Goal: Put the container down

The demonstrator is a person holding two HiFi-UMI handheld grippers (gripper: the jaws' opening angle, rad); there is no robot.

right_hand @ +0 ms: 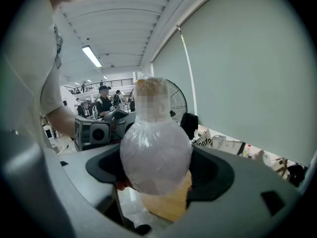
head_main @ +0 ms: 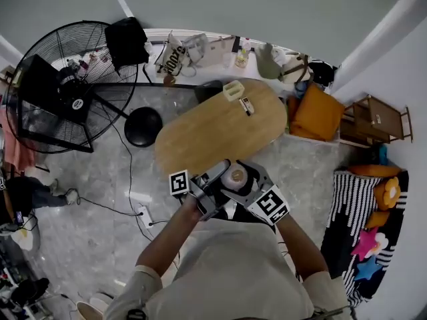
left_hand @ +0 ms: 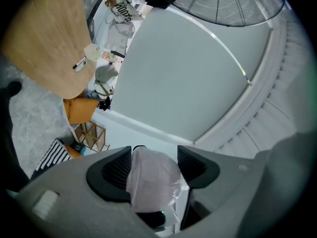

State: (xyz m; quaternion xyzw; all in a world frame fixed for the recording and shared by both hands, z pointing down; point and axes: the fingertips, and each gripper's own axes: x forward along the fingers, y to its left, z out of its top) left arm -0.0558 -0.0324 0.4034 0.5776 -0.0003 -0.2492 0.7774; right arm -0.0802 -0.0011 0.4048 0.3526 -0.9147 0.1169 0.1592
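A rounded container point(head_main: 235, 176) wrapped in clear plastic film is held up close to my chest, above the near edge of the oval wooden table point(head_main: 220, 131). My left gripper point(head_main: 219, 179) closes on it from the left, and its own view shows the jaws shut on a pinkish, film-covered part of the container point(left_hand: 151, 181). From the right, my right gripper point(head_main: 248, 179) is shut around the container's wide belly point(right_hand: 156, 150). The container's top is blurred in the right gripper view. Its base is hidden between the jaws.
On the table's far end lie a small cream object point(head_main: 233, 89) and a small flat item point(head_main: 247, 105). A large floor fan point(head_main: 60, 85) and a black stool point(head_main: 143, 126) stand to the left. An orange cushion point(head_main: 319, 112), a wooden shelf point(head_main: 373, 119) and a striped mat point(head_main: 353, 205) are on the right.
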